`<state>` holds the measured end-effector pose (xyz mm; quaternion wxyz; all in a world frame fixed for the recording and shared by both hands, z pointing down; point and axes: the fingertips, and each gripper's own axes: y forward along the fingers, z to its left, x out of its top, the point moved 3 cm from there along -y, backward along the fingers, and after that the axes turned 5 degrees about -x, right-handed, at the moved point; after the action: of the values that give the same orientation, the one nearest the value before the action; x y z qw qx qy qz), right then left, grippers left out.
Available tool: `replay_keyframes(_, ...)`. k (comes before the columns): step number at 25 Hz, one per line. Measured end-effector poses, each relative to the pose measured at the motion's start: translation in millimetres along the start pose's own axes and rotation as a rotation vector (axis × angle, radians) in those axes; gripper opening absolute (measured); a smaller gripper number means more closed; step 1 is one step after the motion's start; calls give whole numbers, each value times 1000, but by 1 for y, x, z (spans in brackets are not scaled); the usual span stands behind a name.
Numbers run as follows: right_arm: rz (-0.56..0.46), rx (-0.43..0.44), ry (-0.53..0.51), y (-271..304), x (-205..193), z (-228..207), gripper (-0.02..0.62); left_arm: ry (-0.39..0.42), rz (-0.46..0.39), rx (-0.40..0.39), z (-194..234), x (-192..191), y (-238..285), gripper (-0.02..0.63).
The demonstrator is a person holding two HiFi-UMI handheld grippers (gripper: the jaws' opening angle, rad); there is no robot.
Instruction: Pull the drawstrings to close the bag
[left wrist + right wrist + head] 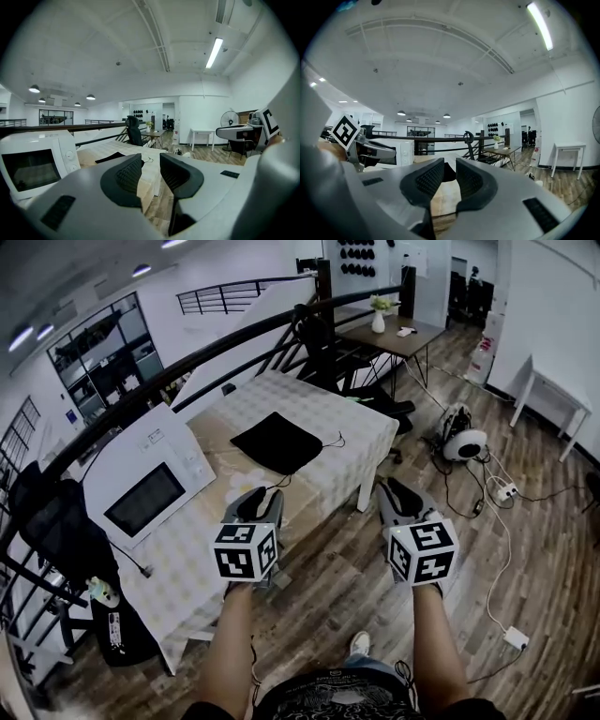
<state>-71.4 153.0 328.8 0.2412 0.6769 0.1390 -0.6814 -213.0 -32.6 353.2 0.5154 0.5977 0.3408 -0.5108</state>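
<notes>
A flat black drawstring bag (277,442) lies on the checked tablecloth, a thin cord (332,440) trailing from its right corner. My left gripper (255,505) hovers over the table's near edge, short of the bag, open with nothing between its jaws. My right gripper (398,498) hangs over the wooden floor beside the table's corner, its jaws slightly apart and empty. In the left gripper view the bag (111,157) lies ahead, left of the open left gripper (151,174). In the right gripper view a sliver of the bag (449,171) shows beyond the narrow gap of the right gripper (450,180).
A white microwave (145,491) stands on the table's left end. A dark railing (187,362) runs behind the table (319,395). An office chair (314,334) and a far table with a vase (378,320) lie beyond. Cables and a floor fan (464,442) sit to the right.
</notes>
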Motion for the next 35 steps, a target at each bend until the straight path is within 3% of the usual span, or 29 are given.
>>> replay_keyframes(18, -1, 150, 25, 85, 5, -85, 161, -32, 25, 205, -6, 17, 67, 144)
replay_keyframes(26, -2, 171, 26, 100, 6, -105, 202, -11, 20, 232, -13, 25, 83, 161)
replay_keyframes(35, 1, 198, -4, 134, 8, -107, 242, -12, 5, 266, 12, 31, 105, 190)
